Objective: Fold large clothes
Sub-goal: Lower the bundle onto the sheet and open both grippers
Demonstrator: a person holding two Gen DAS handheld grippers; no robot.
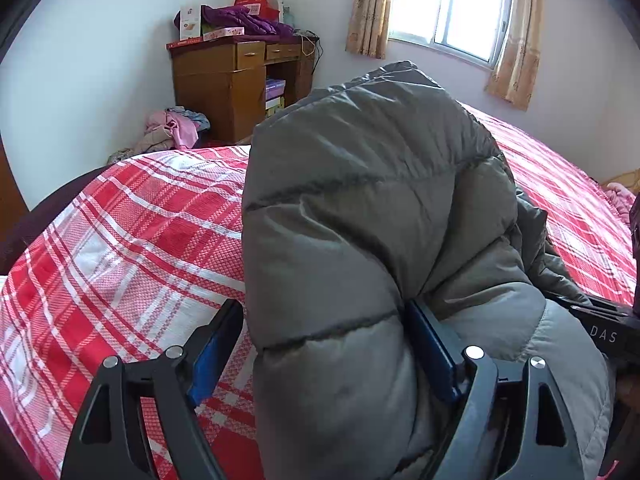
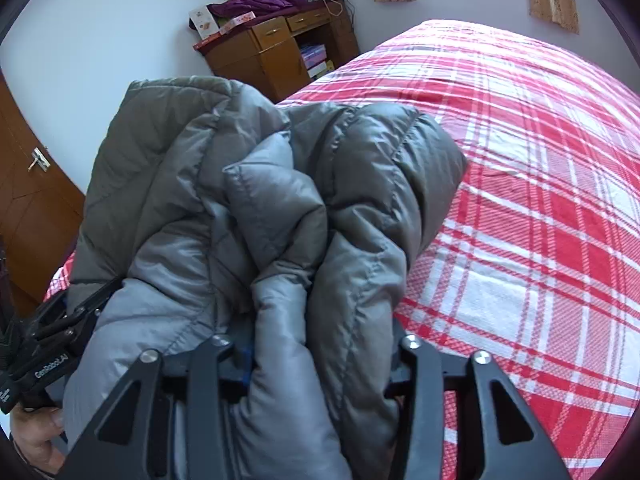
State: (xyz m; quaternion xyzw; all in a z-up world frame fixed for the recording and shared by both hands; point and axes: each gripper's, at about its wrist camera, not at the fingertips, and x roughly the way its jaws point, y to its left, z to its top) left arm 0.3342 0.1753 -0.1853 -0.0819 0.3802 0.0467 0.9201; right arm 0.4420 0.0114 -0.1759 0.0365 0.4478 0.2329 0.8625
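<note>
Left wrist view: the grey jacket (image 1: 360, 208) lies bunched on the plaid bed (image 1: 120, 240), a fold between the left gripper (image 1: 324, 344)'s wide jaws, unpinched. The right gripper (image 2: 320, 356) stands half open around another fold. Best withdraw both straight back, so the puffy stack stays put.

**Both grippers angled down, jaws parted**

The left gripper (image 1: 324, 344) tilts downward with its blue pads (image 1: 212, 364) standing wide, the left one clear of the cloth between them. The right gripper (image 2: 320, 356) also points down (narrower gap, pads mostly hidden). A hand (image 2: 36, 436) grips the left tool's handle.
</note>
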